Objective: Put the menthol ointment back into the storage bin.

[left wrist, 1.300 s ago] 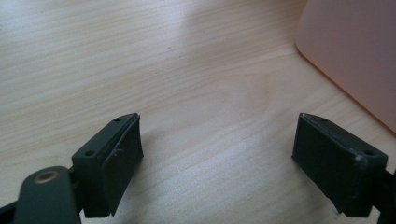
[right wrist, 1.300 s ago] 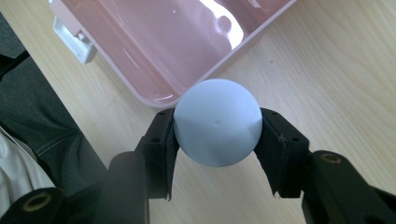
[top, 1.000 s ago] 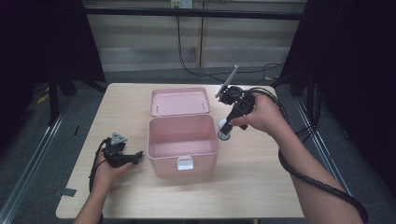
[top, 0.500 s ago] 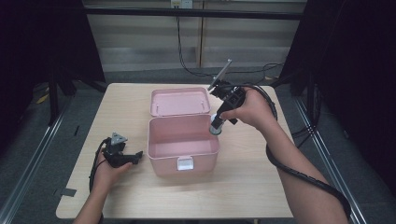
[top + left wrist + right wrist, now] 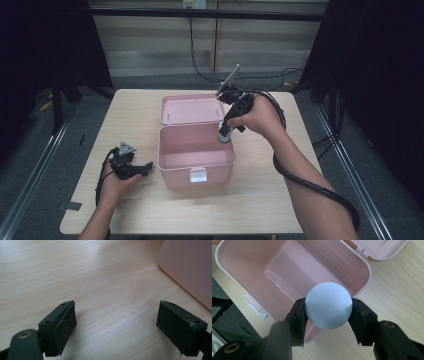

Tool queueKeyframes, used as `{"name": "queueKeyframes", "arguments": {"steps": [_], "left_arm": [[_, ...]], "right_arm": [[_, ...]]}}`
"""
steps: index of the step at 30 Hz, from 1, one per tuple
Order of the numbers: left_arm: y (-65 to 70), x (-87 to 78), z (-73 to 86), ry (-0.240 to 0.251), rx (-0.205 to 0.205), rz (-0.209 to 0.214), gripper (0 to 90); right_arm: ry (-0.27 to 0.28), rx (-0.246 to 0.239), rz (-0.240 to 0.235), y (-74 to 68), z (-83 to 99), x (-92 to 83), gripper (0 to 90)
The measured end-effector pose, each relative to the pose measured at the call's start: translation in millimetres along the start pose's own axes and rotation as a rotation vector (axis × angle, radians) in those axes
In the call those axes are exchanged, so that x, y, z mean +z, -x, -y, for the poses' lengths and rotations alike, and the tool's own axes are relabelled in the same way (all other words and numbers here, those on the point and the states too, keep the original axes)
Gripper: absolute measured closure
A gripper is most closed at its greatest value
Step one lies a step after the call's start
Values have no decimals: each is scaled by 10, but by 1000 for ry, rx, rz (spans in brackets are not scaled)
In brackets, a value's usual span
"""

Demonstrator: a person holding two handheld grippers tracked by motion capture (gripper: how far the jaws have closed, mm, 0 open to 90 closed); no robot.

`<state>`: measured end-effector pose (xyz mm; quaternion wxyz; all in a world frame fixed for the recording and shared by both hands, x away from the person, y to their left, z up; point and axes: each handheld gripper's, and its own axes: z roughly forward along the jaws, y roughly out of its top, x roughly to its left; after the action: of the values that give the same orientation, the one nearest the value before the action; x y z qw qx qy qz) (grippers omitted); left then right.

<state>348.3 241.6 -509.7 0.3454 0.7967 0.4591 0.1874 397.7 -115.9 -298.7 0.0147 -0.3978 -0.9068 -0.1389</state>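
An open pink box [image 5: 196,150] stands mid-table with its lid [image 5: 190,108] folded back flat behind it. My right gripper [image 5: 224,136] hangs over the box's right rim, shut on a pale blue ball [image 5: 328,305]. In the right gripper view the ball sits between the pads above the box's bare inside [image 5: 294,267]. My left gripper [image 5: 142,169] rests on the table left of the box, jaws wide open with nothing between them. In the left gripper view its fingers [image 5: 62,327] frame bare wood, and the pink box [image 5: 190,267] wall stands at the right.
The wooden table [image 5: 280,195] has bare surface in front of and right of the box. A white latch [image 5: 198,175] is on the box's front wall. The right gripper's black cable [image 5: 305,180] loops along the forearm. Dark floor and rails surround the table.
My right gripper has carried the ball leftward from beside the box's right wall to over its rim. The left gripper has stayed put.
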Motion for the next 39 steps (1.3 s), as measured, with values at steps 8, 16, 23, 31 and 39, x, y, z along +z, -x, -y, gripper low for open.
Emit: {"name": "queueKeyframes", "arguments": {"steps": [8,16,23,31,39], "left_arm": [[0,1,0,1,0,0,154],[0,1,0,1,-1,0,153],[0,0,0,0,0,1,153],[-3,0,-1,0,-1,1,152],[0,0,0,0,0,1,152]], "right_arm": [[3,47,-8,21,-63,138,508],[1,65,12,39,-123,248,508],[-13,82,14,16,-194,354,508],[-11,102,16,68,-231,460,508],[-13,127,14,84,-256,563,508]]}}
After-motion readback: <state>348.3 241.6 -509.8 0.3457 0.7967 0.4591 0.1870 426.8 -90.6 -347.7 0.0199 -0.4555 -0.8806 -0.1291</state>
